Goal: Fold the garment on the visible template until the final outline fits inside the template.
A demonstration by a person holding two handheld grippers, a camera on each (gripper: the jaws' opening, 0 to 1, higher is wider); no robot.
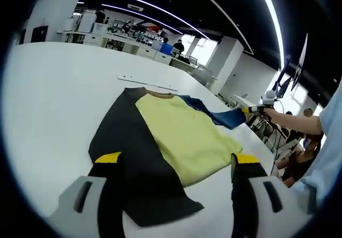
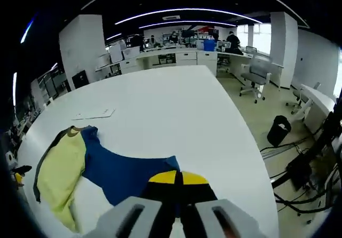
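Two grippers work one garment, a long-sleeved shirt [image 1: 160,142] with a yellow body, a black sleeve and a blue sleeve, lying flat in the middle of the white table [image 1: 53,94], collar toward the far edge; the right gripper [image 2: 179,187] has its yellow-tipped jaws pressed together on the cuff of the blue sleeve [image 2: 125,171], stretched out sideways toward the table's right edge; in the left gripper view that sleeve [image 1: 219,114] runs from the shoulder out to the pinching tool [image 1: 256,109]; the left gripper [image 1: 173,166] hovers with jaws spread over the near hem, holding nothing; a pale flat strip [image 1: 144,81] lies beyond the collar; the fold likely turns on carrying the cuff back across the sleeve's long axis, leftward over the yellow body, and the right gripper is the one placed for it.
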